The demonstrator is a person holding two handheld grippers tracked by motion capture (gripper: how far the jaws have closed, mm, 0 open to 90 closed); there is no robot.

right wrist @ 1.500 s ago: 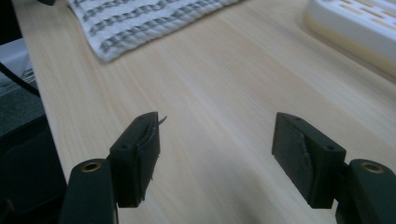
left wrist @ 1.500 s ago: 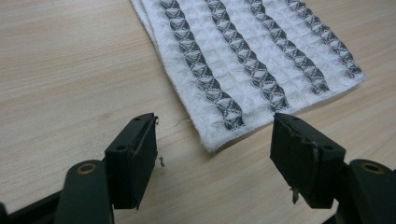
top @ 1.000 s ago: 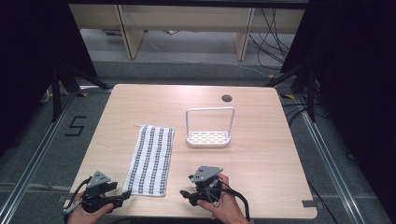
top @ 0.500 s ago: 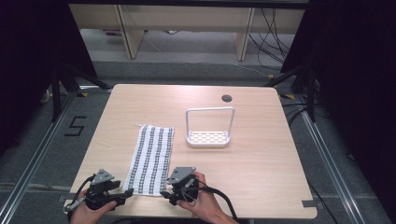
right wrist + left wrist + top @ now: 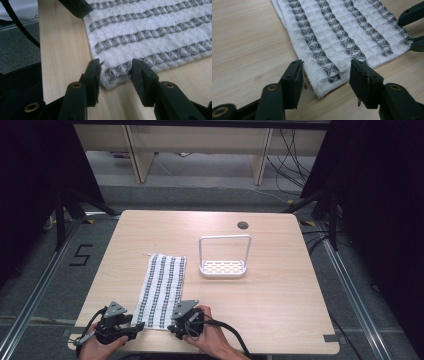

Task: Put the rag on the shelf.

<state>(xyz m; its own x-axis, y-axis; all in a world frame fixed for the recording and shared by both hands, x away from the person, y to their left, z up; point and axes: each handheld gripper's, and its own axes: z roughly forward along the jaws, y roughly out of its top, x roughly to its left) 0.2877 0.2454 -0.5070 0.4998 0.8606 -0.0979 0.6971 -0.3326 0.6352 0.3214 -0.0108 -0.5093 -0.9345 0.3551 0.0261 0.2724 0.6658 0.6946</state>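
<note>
The striped waffle towel (image 5: 164, 289) lies flat on the desk (image 5: 280, 305), left of the white rack (image 5: 223, 268). It looks soft, light and floppy. My left hand-held gripper (image 5: 325, 75) and right hand-held gripper (image 5: 115, 71) have just been closing, each half-open astride a near corner, not yet pinching.

A white waffle-weave towel (image 5: 163, 289) with dark grey patterned stripes running lengthwise lies flat on the left half of the wooden table (image 5: 280, 310). It is folded into a long strip, its short end just shy of the near edge, slightly askew.
</note>
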